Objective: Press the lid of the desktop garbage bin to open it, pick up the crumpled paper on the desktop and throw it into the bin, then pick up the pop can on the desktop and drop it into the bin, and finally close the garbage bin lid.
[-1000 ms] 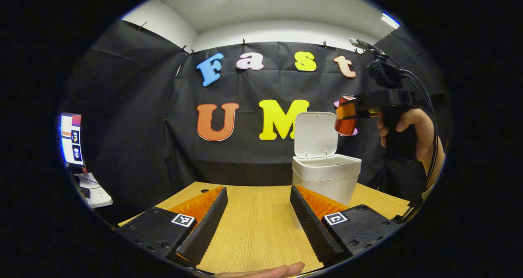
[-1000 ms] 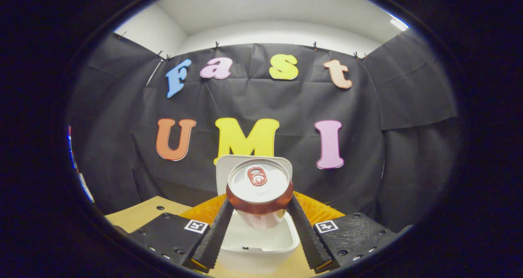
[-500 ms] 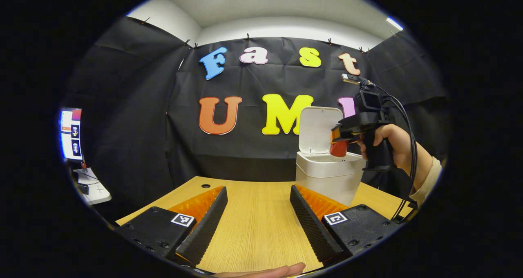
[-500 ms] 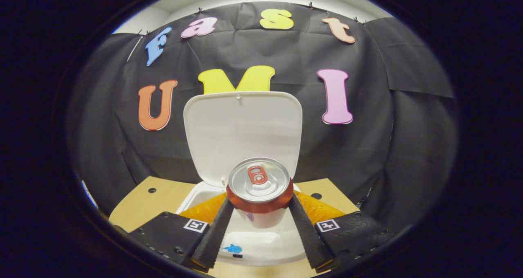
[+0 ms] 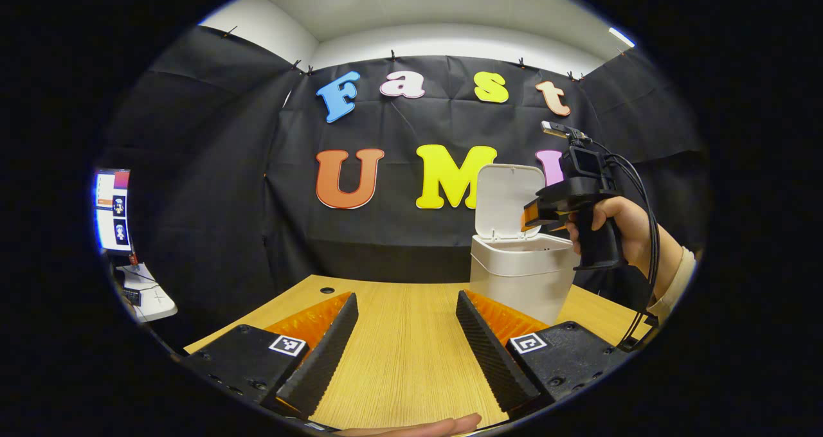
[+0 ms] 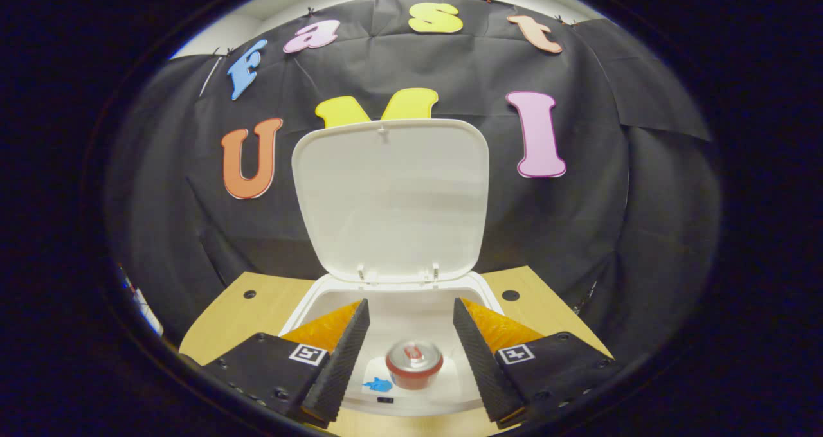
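A white bin (image 5: 519, 276) stands lid-up on a wooden desk (image 5: 405, 340) before black cloth. Both the left gripper (image 5: 406, 324) and the right gripper (image 6: 411, 329) gape wide, empty; the pop can (image 6: 414, 364) sits inside the bin, its lower part hidden.

Right gripper (image 6: 410, 334) held level at far right, jaws spread wide, nothing between them; a hand (image 5: 622, 228) grips its handle. Left gripper (image 5: 406, 334) low and near, jaws wide apart.

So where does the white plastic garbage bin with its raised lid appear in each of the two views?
Left gripper view: the white plastic garbage bin stands right of centre on the wooden desk, under the right gripper.
Right gripper view: its rim lies bottom centre, the red pop can inside.
Shared landmark: the upright white lid.
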Action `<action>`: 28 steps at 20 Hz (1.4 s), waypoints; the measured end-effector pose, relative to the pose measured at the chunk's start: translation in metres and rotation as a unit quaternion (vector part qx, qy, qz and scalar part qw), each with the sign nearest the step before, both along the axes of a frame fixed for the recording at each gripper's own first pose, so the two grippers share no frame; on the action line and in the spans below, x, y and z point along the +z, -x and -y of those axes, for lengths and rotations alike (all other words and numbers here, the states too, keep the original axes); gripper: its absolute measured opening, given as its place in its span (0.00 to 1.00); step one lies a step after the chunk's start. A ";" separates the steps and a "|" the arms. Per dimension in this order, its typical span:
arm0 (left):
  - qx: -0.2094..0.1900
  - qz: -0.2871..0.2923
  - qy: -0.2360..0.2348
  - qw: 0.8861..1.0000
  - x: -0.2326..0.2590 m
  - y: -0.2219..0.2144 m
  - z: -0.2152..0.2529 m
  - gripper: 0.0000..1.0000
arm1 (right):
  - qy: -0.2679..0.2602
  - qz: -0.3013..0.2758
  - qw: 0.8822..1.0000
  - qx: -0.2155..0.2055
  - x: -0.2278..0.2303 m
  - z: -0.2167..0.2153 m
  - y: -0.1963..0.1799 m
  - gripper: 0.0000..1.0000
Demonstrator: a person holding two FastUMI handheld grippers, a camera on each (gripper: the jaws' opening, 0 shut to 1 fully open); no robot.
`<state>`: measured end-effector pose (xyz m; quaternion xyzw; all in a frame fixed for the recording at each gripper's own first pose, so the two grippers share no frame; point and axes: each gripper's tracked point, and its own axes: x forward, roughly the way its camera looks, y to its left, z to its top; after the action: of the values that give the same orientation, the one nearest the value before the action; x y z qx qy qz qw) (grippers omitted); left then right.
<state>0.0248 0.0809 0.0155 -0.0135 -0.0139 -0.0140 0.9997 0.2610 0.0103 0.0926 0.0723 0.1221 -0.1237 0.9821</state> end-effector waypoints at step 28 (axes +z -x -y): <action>0.027 0.036 0.006 0.999 0.020 0.023 -0.042 0.99 | 0.076 0.181 0.980 0.021 0.202 -0.023 -0.057 0.92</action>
<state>0.0019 0.1224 0.0352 -0.0187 -0.0504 0.0121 0.9985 0.3178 0.0338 0.2944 0.0158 -0.0664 -0.0967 0.9930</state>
